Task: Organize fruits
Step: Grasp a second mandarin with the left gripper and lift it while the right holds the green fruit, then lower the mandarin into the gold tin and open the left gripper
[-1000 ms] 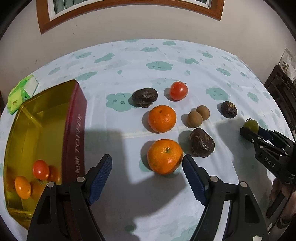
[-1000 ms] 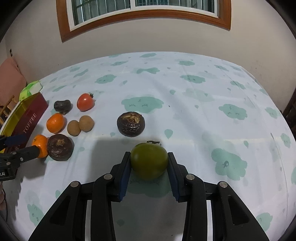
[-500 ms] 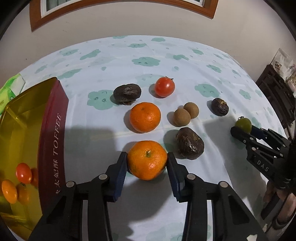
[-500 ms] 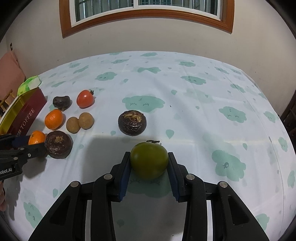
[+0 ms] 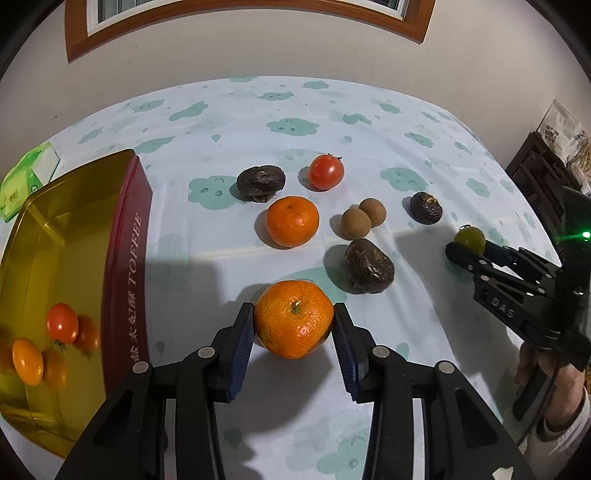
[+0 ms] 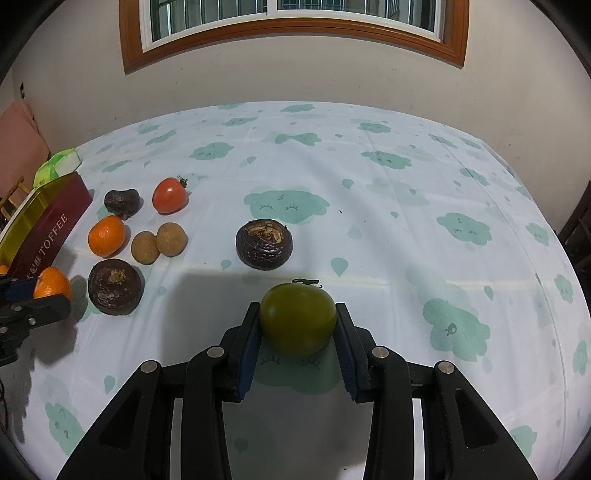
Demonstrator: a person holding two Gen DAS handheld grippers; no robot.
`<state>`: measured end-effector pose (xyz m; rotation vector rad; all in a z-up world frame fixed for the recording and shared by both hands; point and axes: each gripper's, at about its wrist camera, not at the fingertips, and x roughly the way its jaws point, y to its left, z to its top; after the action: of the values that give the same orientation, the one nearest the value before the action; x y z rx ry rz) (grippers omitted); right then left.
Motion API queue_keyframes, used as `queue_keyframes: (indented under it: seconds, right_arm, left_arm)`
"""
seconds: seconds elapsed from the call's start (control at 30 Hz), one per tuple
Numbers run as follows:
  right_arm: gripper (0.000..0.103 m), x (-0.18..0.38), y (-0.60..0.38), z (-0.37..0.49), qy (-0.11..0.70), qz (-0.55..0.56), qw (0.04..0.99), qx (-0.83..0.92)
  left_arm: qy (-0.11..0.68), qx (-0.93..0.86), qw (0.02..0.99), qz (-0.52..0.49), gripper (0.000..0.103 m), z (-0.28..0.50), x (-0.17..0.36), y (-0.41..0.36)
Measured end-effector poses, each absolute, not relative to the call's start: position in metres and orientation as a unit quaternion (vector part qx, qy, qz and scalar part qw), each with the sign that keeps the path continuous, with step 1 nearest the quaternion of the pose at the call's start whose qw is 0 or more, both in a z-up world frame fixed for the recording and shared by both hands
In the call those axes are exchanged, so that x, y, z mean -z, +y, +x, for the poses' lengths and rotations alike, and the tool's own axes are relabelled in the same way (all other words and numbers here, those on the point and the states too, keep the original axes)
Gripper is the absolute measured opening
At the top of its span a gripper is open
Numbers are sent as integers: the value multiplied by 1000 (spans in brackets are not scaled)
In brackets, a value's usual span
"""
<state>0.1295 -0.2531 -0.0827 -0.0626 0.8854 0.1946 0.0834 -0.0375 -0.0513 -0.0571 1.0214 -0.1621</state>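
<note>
My left gripper (image 5: 294,325) is shut on an orange mandarin (image 5: 293,318), held just above the tablecloth beside the open toffee tin (image 5: 125,258). The tin holds a red tomato (image 5: 62,322) and a small orange fruit (image 5: 26,361). My right gripper (image 6: 297,325) is shut on a green tomato (image 6: 297,317); it shows at the right in the left wrist view (image 5: 470,239). On the cloth lie another mandarin (image 5: 292,220), a red tomato (image 5: 326,171), two brown longans (image 5: 355,223), and three dark wrinkled fruits (image 5: 368,266).
The table has a white cloth with teal cloud prints (image 6: 406,206). A green packet (image 5: 27,173) lies behind the tin at the far left. Dark wooden furniture (image 5: 543,166) stands past the table's right edge. A wall with a window (image 6: 295,22) is behind the table.
My left gripper moved forward around the near mandarin, shut on it and lifted it slightly. My right gripper kept hold of the green tomato and hardly moved.
</note>
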Motion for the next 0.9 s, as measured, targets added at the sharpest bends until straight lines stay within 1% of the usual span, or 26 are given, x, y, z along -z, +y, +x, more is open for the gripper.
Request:
queue_keyframes:
  seconds: [0.33, 0.5, 0.7, 0.9]
  right_arm:
    - [39, 82, -253, 129, 428, -30, 898, -94]
    - [39, 82, -253, 129, 428, -31, 898, -94]
    - [39, 82, -252, 129, 428, -31, 898, -93]
    - [39, 83, -252, 129, 428, -31, 898, -93]
  left_arm:
    - [468, 86, 879, -32, 38, 72, 25, -30]
    - [451, 76, 888, -39, 38, 71, 7, -11]
    - [430, 27, 902, -40, 38, 75, -10, 37]
    - [427, -46, 901, -54, 38, 89, -5, 102]
